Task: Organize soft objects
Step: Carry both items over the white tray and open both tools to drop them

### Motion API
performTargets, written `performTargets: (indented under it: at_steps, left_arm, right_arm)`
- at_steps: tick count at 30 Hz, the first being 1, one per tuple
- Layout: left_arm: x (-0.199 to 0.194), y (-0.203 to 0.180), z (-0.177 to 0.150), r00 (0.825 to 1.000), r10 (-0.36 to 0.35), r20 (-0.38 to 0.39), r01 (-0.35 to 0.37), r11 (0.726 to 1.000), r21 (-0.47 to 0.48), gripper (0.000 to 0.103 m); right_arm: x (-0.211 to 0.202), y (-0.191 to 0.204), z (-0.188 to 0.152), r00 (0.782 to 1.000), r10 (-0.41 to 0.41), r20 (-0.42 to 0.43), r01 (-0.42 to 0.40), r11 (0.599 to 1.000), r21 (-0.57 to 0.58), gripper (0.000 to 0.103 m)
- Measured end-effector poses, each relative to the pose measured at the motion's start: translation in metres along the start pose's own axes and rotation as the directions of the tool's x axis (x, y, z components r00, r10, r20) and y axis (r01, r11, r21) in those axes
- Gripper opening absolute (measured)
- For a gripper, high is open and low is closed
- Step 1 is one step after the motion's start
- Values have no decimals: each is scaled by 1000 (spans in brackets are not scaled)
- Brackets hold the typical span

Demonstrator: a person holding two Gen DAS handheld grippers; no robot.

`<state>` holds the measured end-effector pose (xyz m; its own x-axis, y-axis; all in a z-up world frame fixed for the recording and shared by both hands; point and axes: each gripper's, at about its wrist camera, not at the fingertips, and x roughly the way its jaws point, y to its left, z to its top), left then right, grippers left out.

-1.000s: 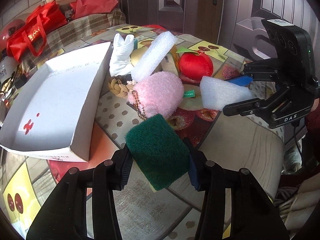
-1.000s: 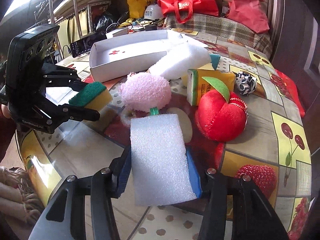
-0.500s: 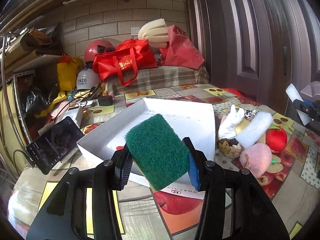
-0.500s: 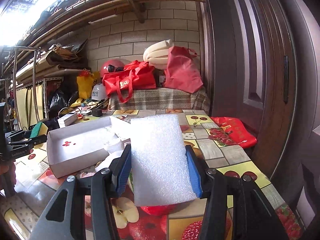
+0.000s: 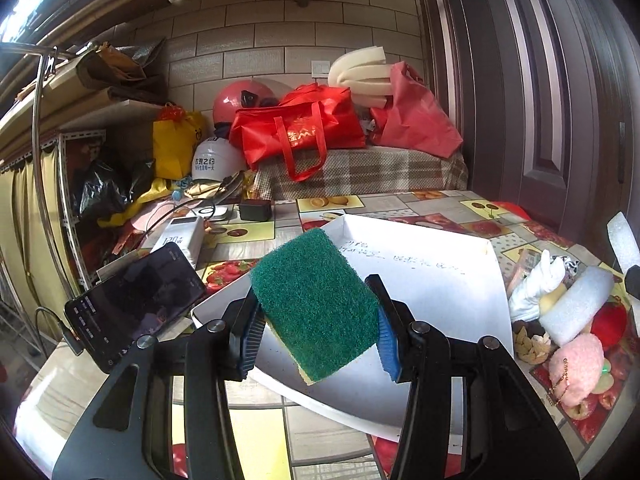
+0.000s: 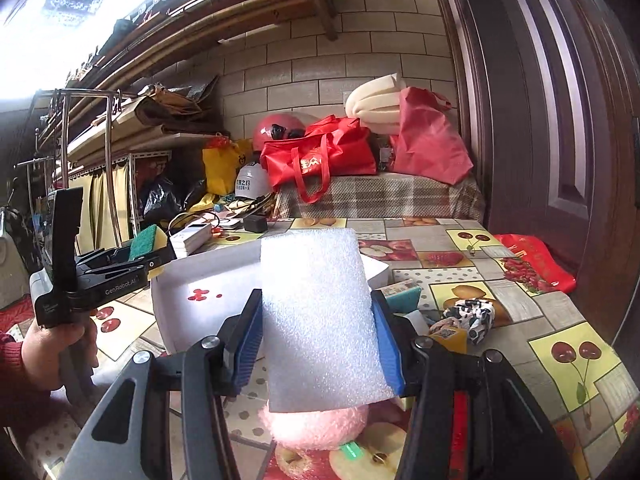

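My left gripper (image 5: pixel 316 336) is shut on a green scouring sponge (image 5: pixel 316 304) with a yellow underside, held over the near edge of the white cardboard box (image 5: pixel 440 280). My right gripper (image 6: pixel 320 340) is shut on a white foam block (image 6: pixel 320 320), held above a pink plush puff (image 6: pixel 316 428) to the right of the box (image 6: pixel 200 284). The left gripper with its sponge (image 6: pixel 146 242) shows at the left of the right wrist view. The foam block's edge (image 5: pixel 622 240) shows at the far right of the left wrist view.
Right of the box lie a white glove toy (image 5: pixel 536 288), a white foam roll (image 5: pixel 576 304), a red plush apple (image 5: pixel 608 320), the pink puff (image 5: pixel 576 364) and a spotted scrunchie (image 6: pixel 472 312). A phone (image 5: pixel 136 300) and power bank (image 5: pixel 180 236) lie left. Bags crowd the back.
Both grippers have lifted and tilted up from the pile. The left moved its sponge leftward over the box; the right raised its foam block above the pink puff.
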<state>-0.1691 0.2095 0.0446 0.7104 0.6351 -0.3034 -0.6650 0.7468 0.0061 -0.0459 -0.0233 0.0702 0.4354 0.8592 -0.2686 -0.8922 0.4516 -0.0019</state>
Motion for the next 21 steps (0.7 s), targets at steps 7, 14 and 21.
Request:
performTargets:
  at_steps: [7,14,21]
  left_arm:
    - [20,6,8,1000,-2,5,2,1000,-13,48]
    - [43,18,14,999,6,-40,-9,997,-75,48]
    - [50,10,18,999,4,-45,-6,999,-49,48]
  right_arm:
    - [43,45,1,998,55,-44,-56,998,-31,51]
    - [74,57,8,999,17,-29,-18,1000,-24,51]
    - [101,51,18,999,-52,-10,51,998,-26,52]
